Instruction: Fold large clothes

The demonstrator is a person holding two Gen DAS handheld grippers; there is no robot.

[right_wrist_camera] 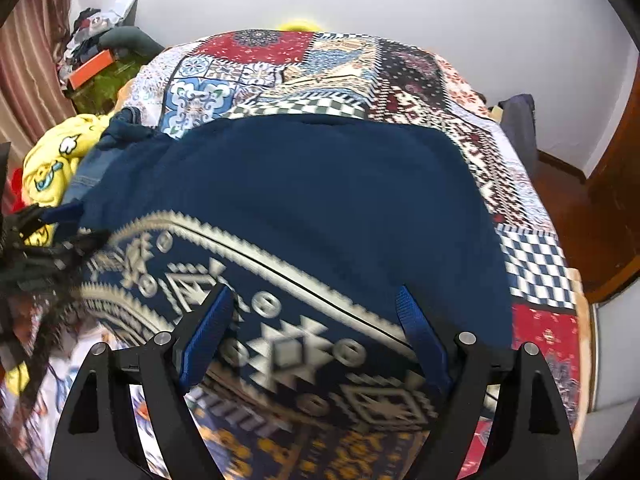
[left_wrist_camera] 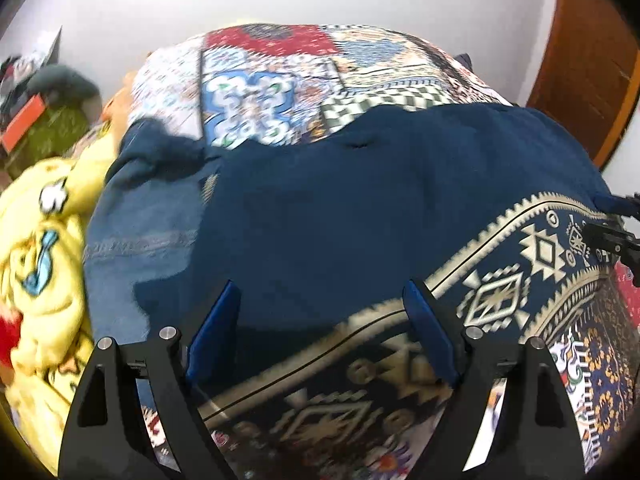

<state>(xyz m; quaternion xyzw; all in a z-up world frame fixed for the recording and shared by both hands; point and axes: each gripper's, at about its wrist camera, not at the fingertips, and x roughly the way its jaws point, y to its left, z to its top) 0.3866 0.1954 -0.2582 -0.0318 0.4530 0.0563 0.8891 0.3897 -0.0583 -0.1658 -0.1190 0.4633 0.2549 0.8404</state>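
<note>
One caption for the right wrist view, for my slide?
Open right gripper above a navy patterned garment on a patchwork bedspread.

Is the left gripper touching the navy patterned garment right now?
Cannot tell. In the left wrist view the left gripper is open over the navy garment, but blur hides any gap or contact.

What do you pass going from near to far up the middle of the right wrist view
right gripper, jaws open over the cloth → patterned border of the navy garment → its plain navy part → patchwork bedspread → white wall.
</note>
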